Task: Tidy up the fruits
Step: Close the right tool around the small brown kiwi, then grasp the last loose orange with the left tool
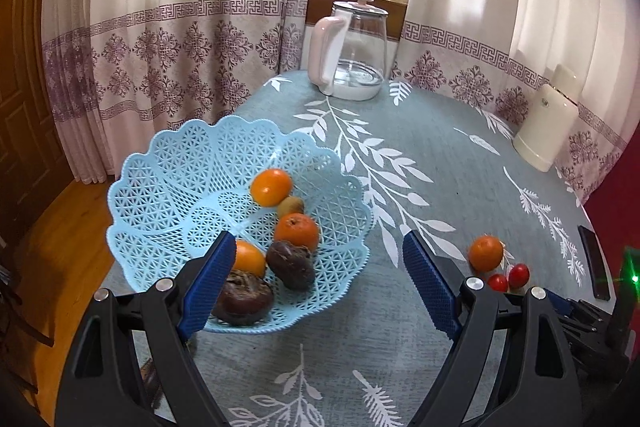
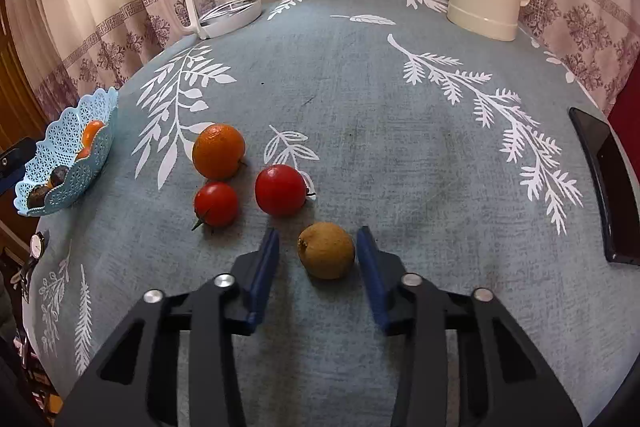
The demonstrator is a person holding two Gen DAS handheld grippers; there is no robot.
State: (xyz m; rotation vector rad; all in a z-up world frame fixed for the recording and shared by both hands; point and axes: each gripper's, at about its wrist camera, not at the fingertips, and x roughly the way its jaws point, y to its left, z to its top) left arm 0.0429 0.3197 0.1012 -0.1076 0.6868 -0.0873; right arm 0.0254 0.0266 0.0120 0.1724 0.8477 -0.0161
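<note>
The right gripper (image 2: 318, 241) is low over the tablecloth (image 2: 360, 99), fingers spread, with a brownish-yellow fruit (image 2: 326, 255) lying between them, close to the right pad but not pinched. Just beyond sit two tomatoes (image 2: 280, 190) and an orange (image 2: 218, 151). Far left, near the table edge, the blue basket (image 1: 168, 179) holds oranges, a small greenish fruit and two dark brown ones. The left gripper (image 1: 316, 247) hovers over the basket's near rim, open wide and empty.
</note>
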